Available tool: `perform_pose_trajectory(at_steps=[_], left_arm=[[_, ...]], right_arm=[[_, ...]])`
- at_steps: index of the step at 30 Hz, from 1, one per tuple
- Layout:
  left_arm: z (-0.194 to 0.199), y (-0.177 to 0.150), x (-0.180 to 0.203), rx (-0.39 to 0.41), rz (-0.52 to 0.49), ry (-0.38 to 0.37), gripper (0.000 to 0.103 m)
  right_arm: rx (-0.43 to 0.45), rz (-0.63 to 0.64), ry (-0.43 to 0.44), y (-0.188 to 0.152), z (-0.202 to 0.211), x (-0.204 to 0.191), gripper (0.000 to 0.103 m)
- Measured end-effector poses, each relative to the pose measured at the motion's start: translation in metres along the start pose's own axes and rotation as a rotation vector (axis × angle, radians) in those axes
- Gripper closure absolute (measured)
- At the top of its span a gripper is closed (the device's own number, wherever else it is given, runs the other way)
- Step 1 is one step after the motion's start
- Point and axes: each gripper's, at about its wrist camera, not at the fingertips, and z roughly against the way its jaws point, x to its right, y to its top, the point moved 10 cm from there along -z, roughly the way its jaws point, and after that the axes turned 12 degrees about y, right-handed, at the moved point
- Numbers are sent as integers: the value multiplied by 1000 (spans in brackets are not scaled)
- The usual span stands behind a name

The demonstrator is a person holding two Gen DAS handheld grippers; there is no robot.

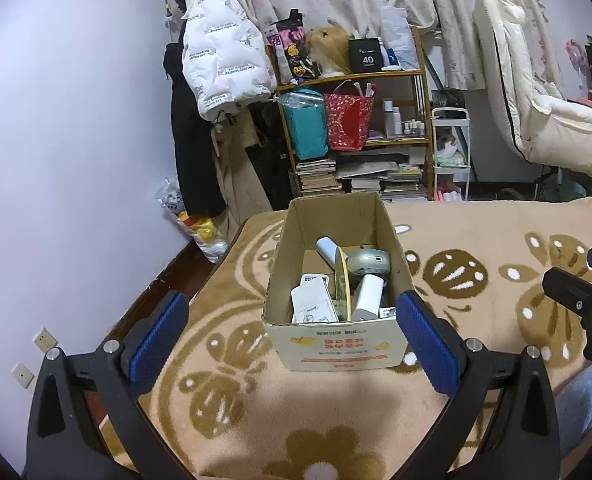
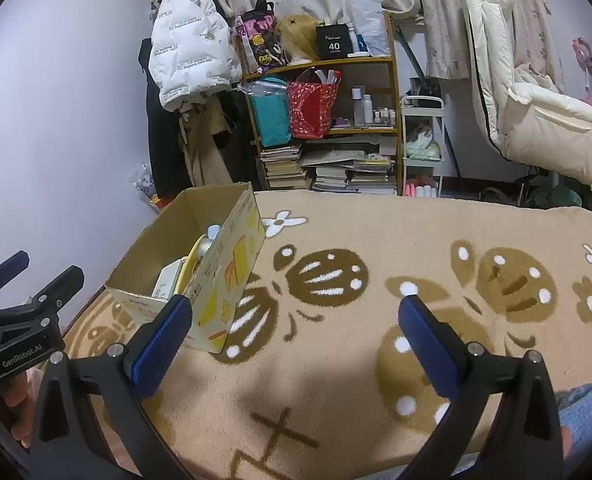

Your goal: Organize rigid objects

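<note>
Both tongs stand released, gripping nothing. Left gripper [image 1: 292, 340], black-framed with ribbed blue pads [image 1: 158, 336], hangs spread wide just before the open brown cardboard box [image 1: 336, 344], whose near wall sits between its fingers without touching them. Right gripper [image 2: 292, 344] is equally spread over bare blanket, the box beside its left pad [image 2: 160, 344] and a little beyond. In the right wrist view the left tool's black body reads "GenRobot.AI" in white.

Under them spreads the beige fleece blanket [image 1: 256, 400] with brown butterfly and white flower patterns. The box stands on it near its left edge, flaps up; its near wall carries red printed lines and yellow pictures, too small to read, and its long side shows larger yellow and orange graphics. Inside lie rigid things packed together: a white carton [image 1: 312, 304] with a small code label, a white cylindrical bottle [image 1: 368, 300], a silver-grey rounded device [image 1: 366, 266], a pale blue tube [image 1: 328, 250] and a thin yellow-rimmed disc [image 1: 346, 280] standing on edge between them.

Beyond the blanket, a wooden shelf unit [image 1: 416, 76] holds stacked books, a red paper bag, a teal bag and a black box [image 1: 366, 56] marked "40". A white puffer jacket [image 1: 224, 64] with repeated grey lettering, unreadable, hangs to its left.
</note>
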Motion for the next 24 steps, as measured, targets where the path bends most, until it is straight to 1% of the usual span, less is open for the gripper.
perform_pose_trajectory(at_steps=[24], left_arm=[[4, 4, -3, 16, 24, 3, 1]], right_arm=[[6, -7, -33, -1, 1, 10, 0]])
